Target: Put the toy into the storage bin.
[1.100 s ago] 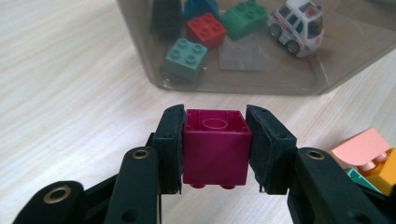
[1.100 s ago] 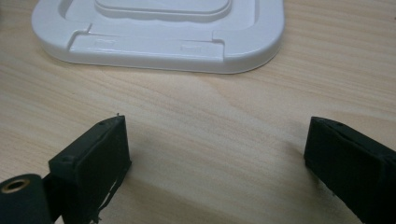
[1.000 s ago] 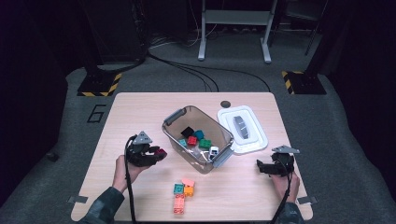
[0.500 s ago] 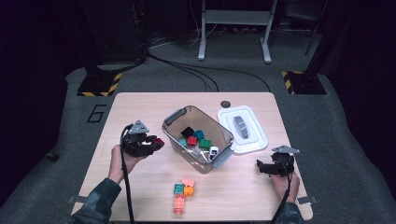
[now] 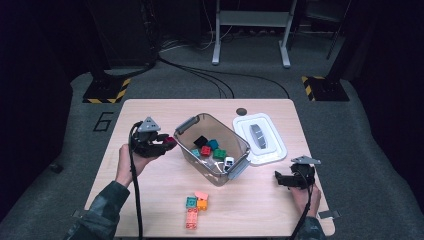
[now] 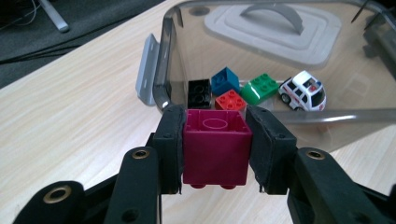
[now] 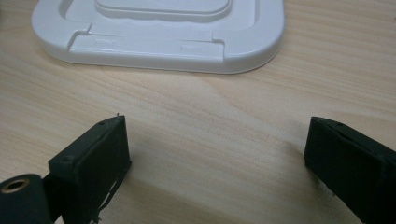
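A magenta brick (image 6: pixel 215 149) sits clamped between the pads of my left gripper (image 6: pixel 215 140), its hollow underside facing the camera. In the high view that left gripper (image 5: pixel 167 143) hovers just left of the clear plastic bin (image 5: pixel 186 126), lifted off the table. Inside the bin lie a black brick (image 6: pixel 200 92), a blue brick (image 6: pixel 225 80), a red brick (image 6: pixel 230 100), a green brick (image 6: pixel 259 87) and a small white toy car (image 6: pixel 304 91). My right gripper (image 5: pixel 278 179) rests low at the table's right front, jaws wide apart over bare wood (image 7: pixel 215 140).
The bin's white lid (image 5: pixel 259 137) lies flat to the right of the bin, just beyond my right gripper (image 7: pixel 215 140). A small stack of orange, teal and pink bricks (image 5: pixel 195 209) stands near the front edge. A dark round disc (image 5: pixel 242 111) sits at the table's far side.
My left gripper has risen from the table with the magenta brick and shifted toward the bin's left wall. The right gripper has stayed where it was.
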Demonstrator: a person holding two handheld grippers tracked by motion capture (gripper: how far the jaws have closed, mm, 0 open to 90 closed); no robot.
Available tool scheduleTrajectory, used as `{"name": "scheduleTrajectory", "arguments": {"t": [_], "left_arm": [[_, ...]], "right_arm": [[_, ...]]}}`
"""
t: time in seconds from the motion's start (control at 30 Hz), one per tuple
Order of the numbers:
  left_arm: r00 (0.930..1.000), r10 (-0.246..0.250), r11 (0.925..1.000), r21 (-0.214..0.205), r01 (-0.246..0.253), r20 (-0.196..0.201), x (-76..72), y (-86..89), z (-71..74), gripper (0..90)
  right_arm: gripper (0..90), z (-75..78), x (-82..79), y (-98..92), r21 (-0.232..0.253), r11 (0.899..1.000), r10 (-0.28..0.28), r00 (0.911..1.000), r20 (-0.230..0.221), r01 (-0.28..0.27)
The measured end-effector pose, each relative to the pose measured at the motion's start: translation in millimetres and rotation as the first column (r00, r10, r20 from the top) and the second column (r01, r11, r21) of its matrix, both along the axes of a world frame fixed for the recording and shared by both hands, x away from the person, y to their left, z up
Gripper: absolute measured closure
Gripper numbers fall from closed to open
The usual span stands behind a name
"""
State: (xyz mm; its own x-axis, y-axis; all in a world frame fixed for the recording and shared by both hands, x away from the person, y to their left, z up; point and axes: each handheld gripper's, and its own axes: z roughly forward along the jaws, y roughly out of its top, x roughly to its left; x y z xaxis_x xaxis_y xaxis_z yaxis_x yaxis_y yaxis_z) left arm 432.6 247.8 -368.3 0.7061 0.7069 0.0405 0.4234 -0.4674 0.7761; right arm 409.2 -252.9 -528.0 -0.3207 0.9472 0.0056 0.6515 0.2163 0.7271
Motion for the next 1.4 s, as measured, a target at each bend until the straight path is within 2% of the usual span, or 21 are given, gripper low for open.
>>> {"name": "scheduleTrajectory", "arguments": {"t": [0.33, 0.63, 0.73, 1.03, 1.4], "left_arm": [[0.9998, -0.010, 0.9999, 0.004, 0.010, 0.016, 17.2, -12.3, 16.2, 59.1], [0.9995, -0.027, 0.9995, 0.015, 0.026, 0.018, 32.3, -32.1, 25.7, 59.0], [0.9994, -0.031, 0.9994, 0.016, 0.031, 0.013, 36.0, -38.6, 23.8, 59.0], [0.9986, -0.037, 0.9993, 0.008, 0.037, -0.037, 43.2, -48.6, 8.8, 59.0], [0.9950, -0.049, 0.9975, 0.047, 0.053, -0.087, 47.5, -58.3, -12.1, 58.9]], "right_arm": [[5.9, 0.0, 0.0, 0.0, 0.000, 1.000, 0.000, 1.0000, 0.000, 0.000], [6.0, 0.0, 0.0, -0.1, 0.000, 1.000, 0.000, 1.0000, 0.000, 0.000], [6.0, 0.0, 0.0, 0.0, 0.000, 1.000, -0.001, 1.0000, 0.000, 0.001], [6.0, 0.0, 0.0, 0.0, 0.000, 1.000, 0.000, 1.0000, 0.000, 0.000], [6.0, 0.0, 0.0, 0.0, 0.000, 1.000, -0.001, 1.0000, 0.000, 0.001]]}}
